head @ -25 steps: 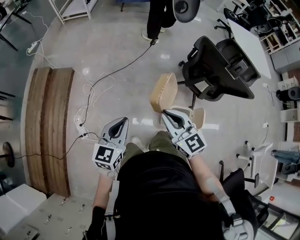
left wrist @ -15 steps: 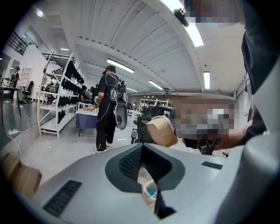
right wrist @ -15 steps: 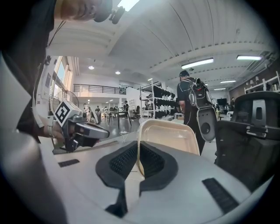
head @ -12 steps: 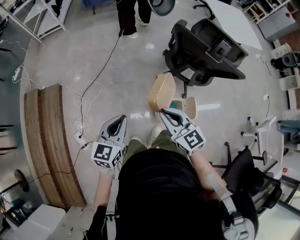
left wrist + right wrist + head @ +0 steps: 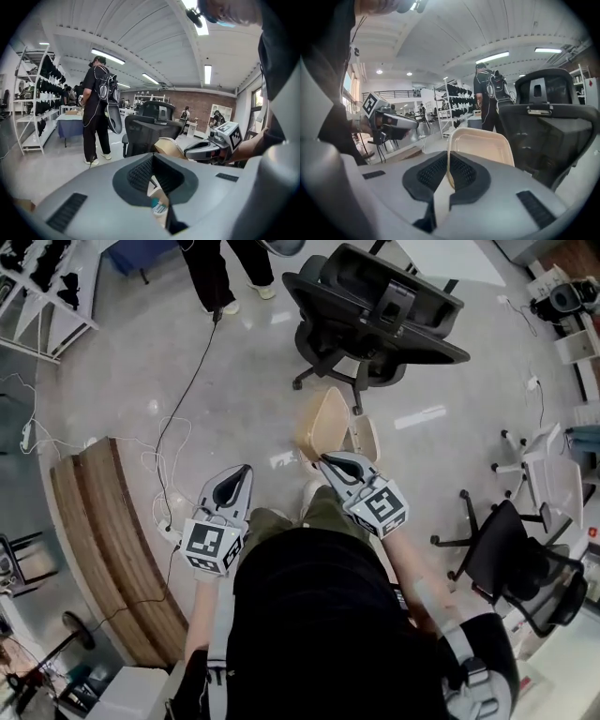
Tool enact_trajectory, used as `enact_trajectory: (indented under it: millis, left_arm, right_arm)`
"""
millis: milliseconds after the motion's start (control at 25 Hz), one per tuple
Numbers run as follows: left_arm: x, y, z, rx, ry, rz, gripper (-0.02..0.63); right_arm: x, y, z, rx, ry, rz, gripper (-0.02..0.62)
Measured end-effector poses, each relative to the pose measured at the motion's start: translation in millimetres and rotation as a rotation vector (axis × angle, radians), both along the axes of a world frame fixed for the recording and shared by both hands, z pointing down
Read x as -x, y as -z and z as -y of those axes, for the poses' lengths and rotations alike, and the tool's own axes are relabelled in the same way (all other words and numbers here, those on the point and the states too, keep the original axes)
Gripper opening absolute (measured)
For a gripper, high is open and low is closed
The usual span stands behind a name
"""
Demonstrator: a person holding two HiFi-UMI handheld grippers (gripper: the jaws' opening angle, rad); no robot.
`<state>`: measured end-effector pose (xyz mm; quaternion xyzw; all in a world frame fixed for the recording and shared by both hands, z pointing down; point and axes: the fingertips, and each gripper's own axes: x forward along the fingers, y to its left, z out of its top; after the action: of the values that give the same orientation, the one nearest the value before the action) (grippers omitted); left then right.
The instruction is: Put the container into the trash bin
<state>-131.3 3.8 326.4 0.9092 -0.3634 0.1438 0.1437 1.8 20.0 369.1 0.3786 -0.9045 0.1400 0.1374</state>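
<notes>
The left hand-held gripper [image 5: 245, 471] has its jaws together on nothing. The right hand-held gripper [image 5: 324, 458] is clamped on the rim of the shallow beige rectangular container [image 5: 326, 423], seemingly thin plastic, carried on edge above the pale polished floor [image 5: 141, 362]. It looks light and bendy, so a rim grip suits it. Its inside shows empty. Beyond stands a black mesh office chair [image 5: 375, 306]. No trash bin is visible.

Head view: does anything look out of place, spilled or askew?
The beige container hangs on edge, pinched by its rim in the right gripper; it looks empty and nothing has spilled. Loose cables trail across the floor. Otherwise nothing stands out.
</notes>
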Motion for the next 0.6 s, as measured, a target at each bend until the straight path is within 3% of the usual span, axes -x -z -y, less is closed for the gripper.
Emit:
enact_trajectory:
  millis: [360,600]
  left_arm:
    - [-67.4,-21.4,8.9,0.048,-0.073,0.071,0.009]
    - [-90.0,-33.1,13.7,0.082,-0.124,0.093,0.009]
  right_arm:
    - [-60.0,-51.3,-4.1,0.12,-0.044,0.036,0.031]
    - [-77.2,-84.1,-10.5,0.208,-0.089,0.071,0.031]
